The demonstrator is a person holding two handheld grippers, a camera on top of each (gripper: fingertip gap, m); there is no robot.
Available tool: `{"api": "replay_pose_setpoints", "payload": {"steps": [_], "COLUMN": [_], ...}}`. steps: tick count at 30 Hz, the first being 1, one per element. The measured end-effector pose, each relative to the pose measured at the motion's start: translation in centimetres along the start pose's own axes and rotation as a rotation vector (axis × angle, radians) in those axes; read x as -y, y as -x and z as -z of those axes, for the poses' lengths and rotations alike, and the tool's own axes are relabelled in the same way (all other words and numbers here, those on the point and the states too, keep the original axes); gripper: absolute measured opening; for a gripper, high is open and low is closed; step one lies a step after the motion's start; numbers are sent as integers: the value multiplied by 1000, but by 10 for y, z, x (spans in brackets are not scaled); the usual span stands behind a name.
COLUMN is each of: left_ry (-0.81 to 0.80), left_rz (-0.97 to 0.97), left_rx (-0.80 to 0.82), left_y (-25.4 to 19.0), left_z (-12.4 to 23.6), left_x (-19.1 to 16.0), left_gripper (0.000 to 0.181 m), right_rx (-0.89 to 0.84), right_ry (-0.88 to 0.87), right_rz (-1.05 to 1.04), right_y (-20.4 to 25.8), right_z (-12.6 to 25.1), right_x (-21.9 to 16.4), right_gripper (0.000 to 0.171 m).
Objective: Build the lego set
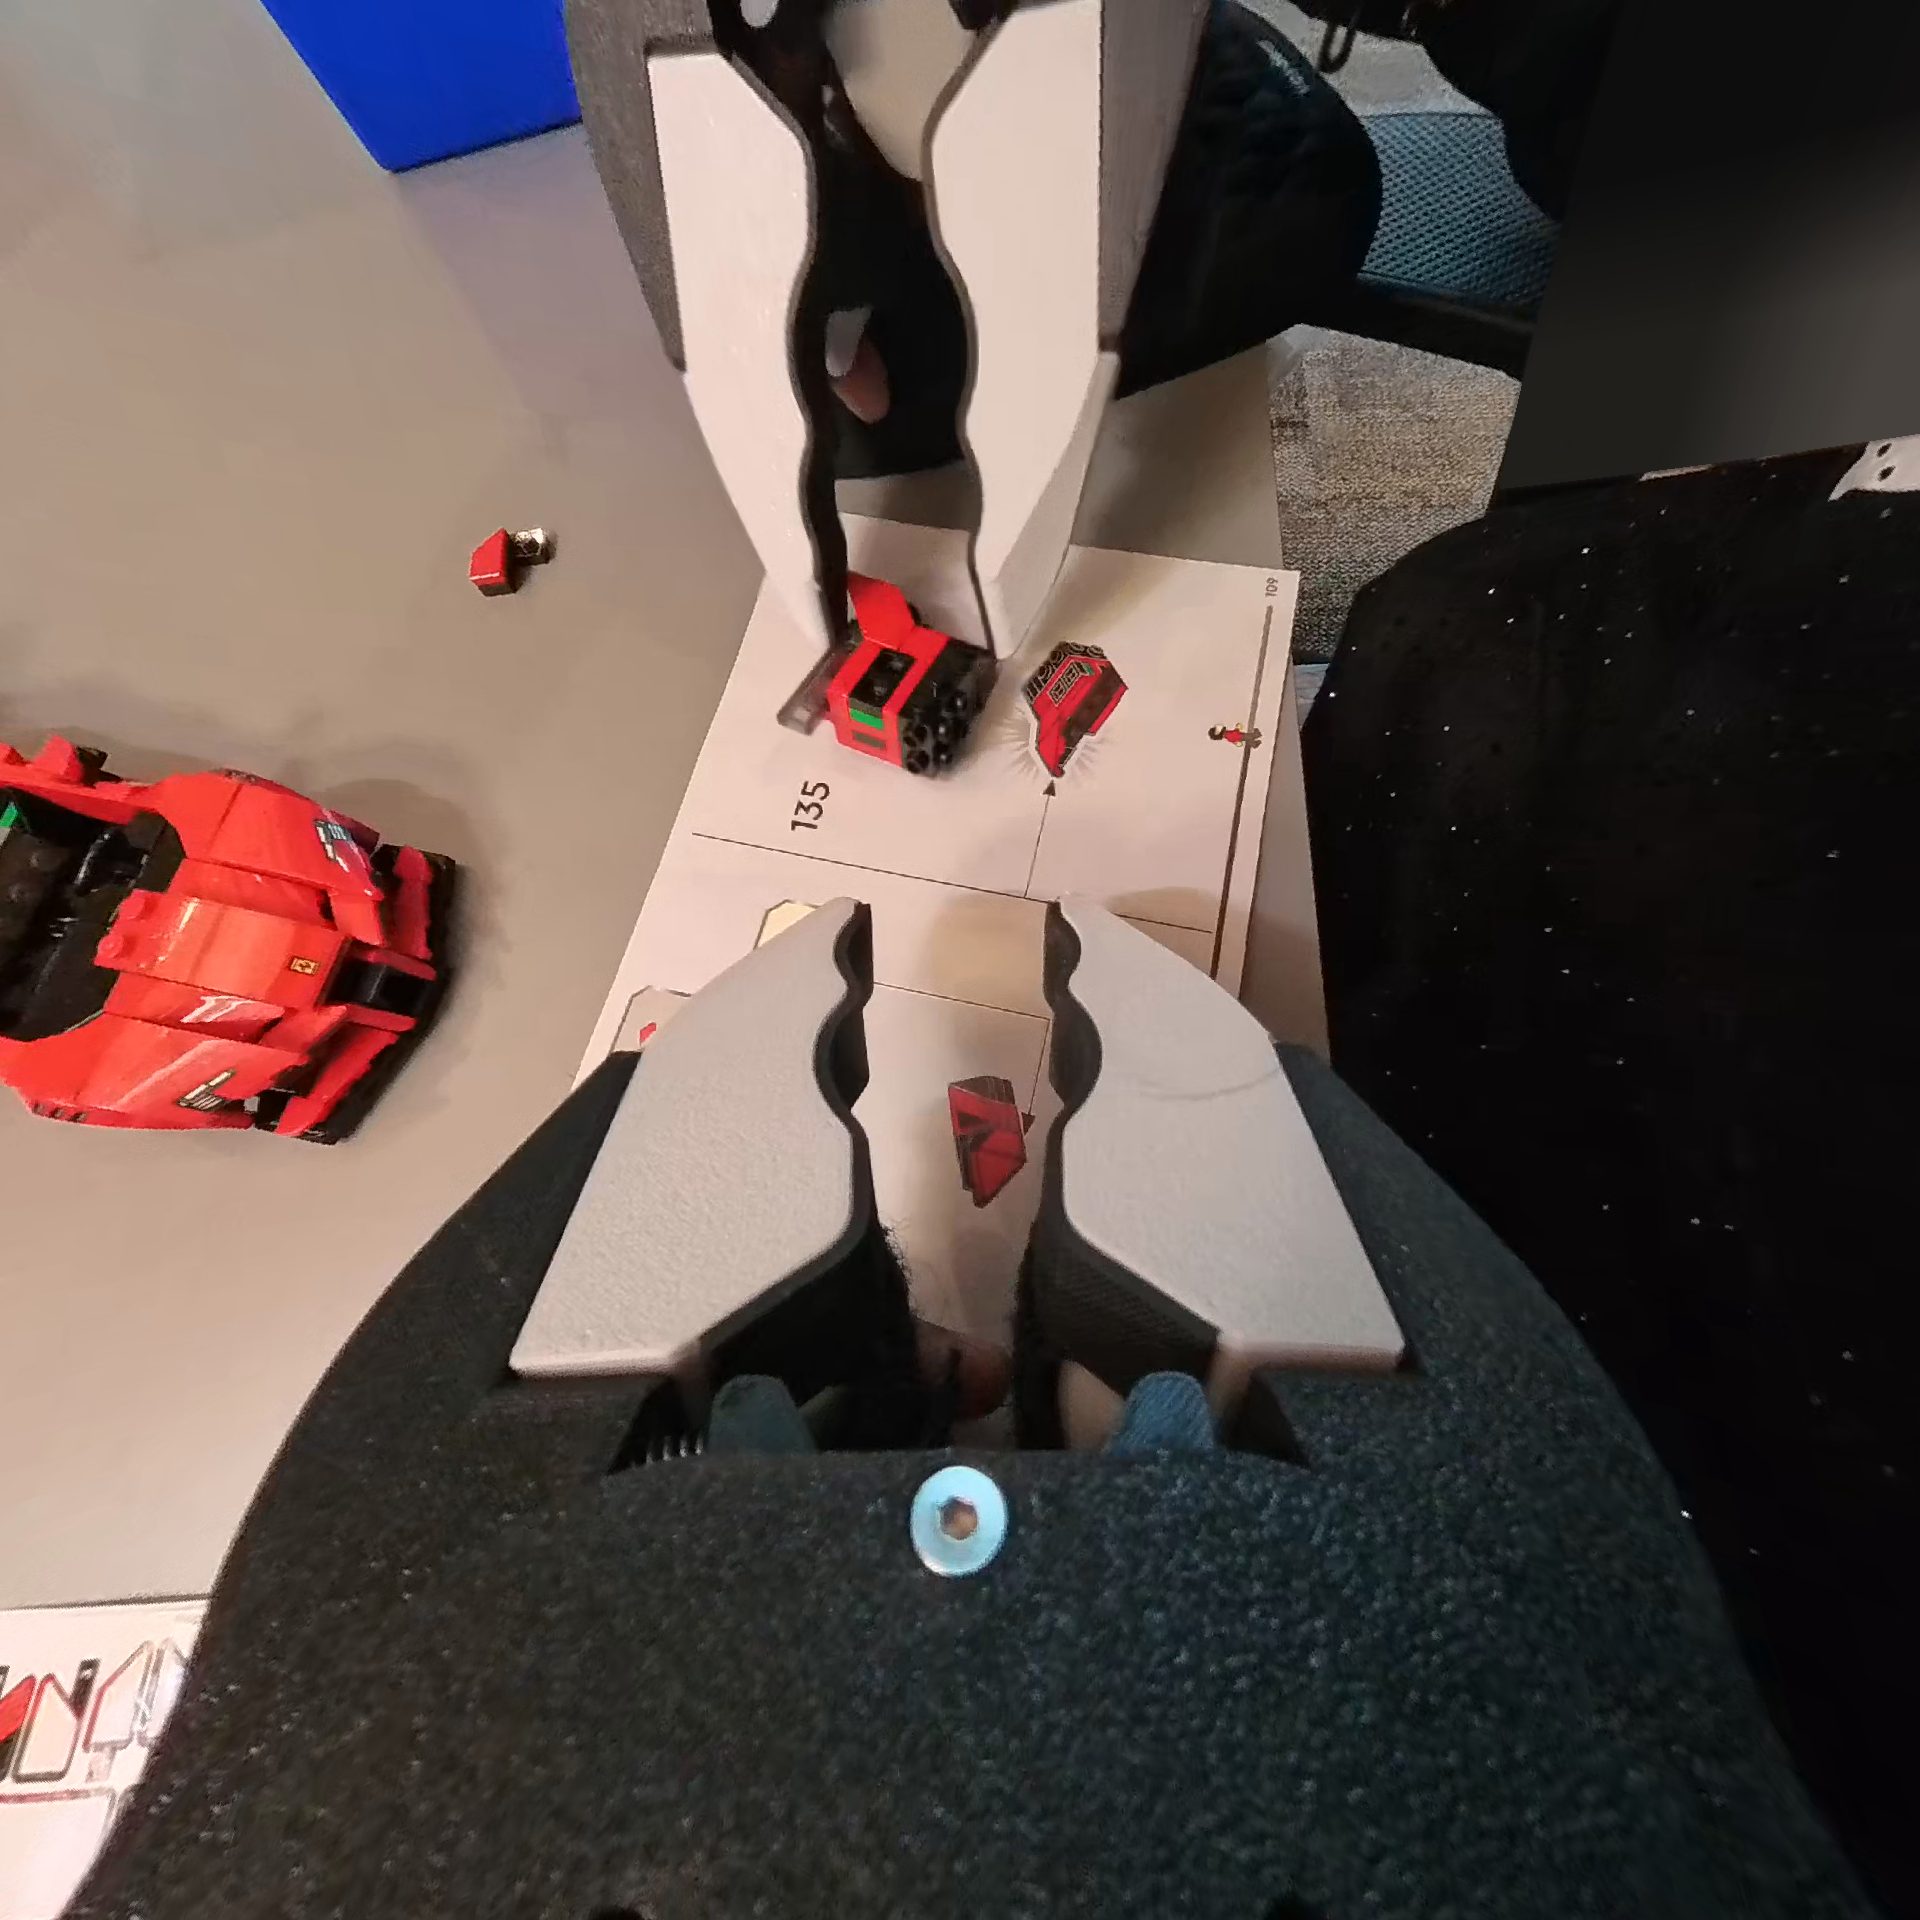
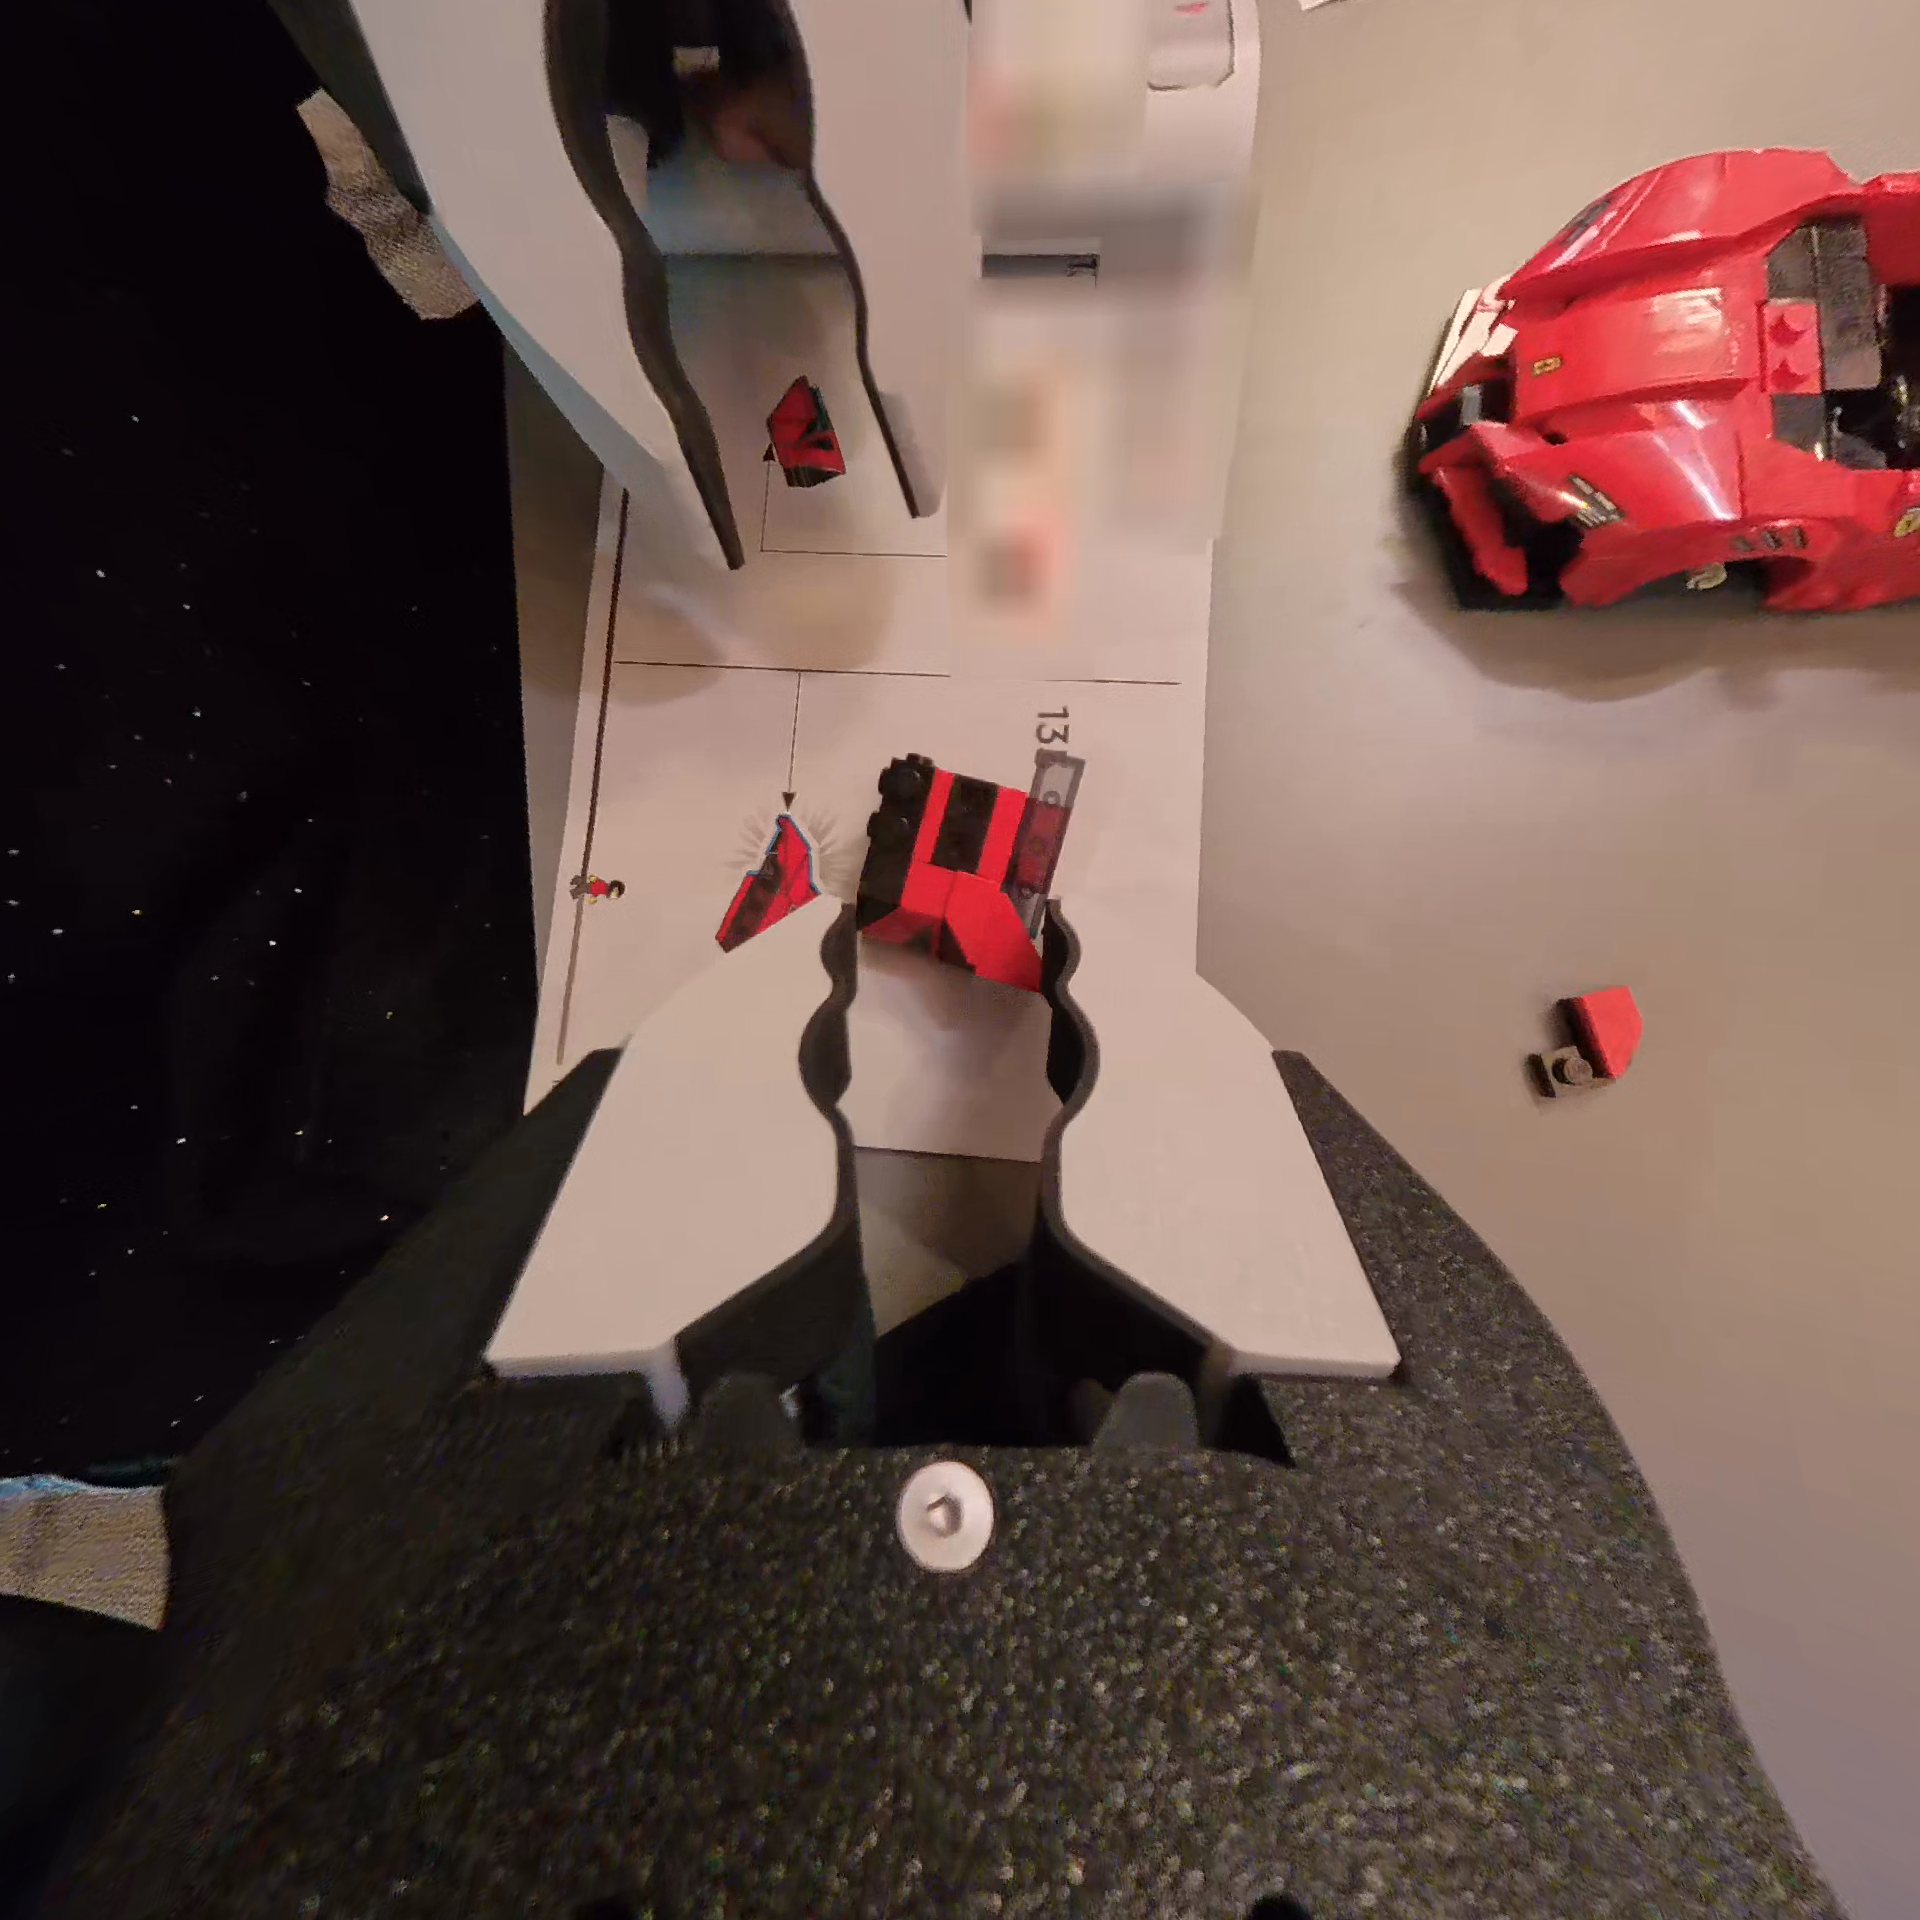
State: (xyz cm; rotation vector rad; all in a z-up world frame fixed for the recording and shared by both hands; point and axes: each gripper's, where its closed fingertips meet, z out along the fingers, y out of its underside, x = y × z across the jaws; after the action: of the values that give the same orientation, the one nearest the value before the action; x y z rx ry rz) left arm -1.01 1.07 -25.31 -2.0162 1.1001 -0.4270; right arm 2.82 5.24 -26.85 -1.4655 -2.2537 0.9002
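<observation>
A small red and black sub-assembly (image 1: 904, 696) with a clear plate on one side lies on the open instruction booklet (image 1: 1143, 831). It also shows in the right wrist view (image 2: 956, 873). My right gripper (image 2: 949, 920) is open, with its jaws on either side of the sub-assembly's near end and close against it. In the left wrist view the right gripper (image 1: 912, 639) comes down from the top. My left gripper (image 1: 961, 914) is open and empty above the booklet, just short of the sub-assembly. The red car (image 1: 208, 956) stands on the table to the left.
A small loose red and dark piece (image 1: 509, 561) lies on the grey table between the car and the booklet. A blue box (image 1: 416, 73) stands at the far edge. A black chair (image 1: 1610, 935) is beside the table edge. A printed sheet (image 1: 73, 1704) lies at the near left. Tip to tip, the grippers are about 7 centimeters apart.
</observation>
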Motion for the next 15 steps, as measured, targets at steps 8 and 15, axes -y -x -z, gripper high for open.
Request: {"api": "replay_pose_setpoints", "payload": {"steps": [8, 15], "left_ry": [0, 44], "left_rz": [6, -15], "left_rx": [-1, -1], "left_y": [-1, -5], "left_z": [-2, -5], "left_x": [1, -4], "left_gripper": [32, 32], "right_rx": [-125, -115], "right_ry": [51, 72], "right_rz": [-33, 16], "right_y": [3, 9], "right_z": [2, 9], "right_x": [-2, -9], "right_gripper": [34, 34]}}
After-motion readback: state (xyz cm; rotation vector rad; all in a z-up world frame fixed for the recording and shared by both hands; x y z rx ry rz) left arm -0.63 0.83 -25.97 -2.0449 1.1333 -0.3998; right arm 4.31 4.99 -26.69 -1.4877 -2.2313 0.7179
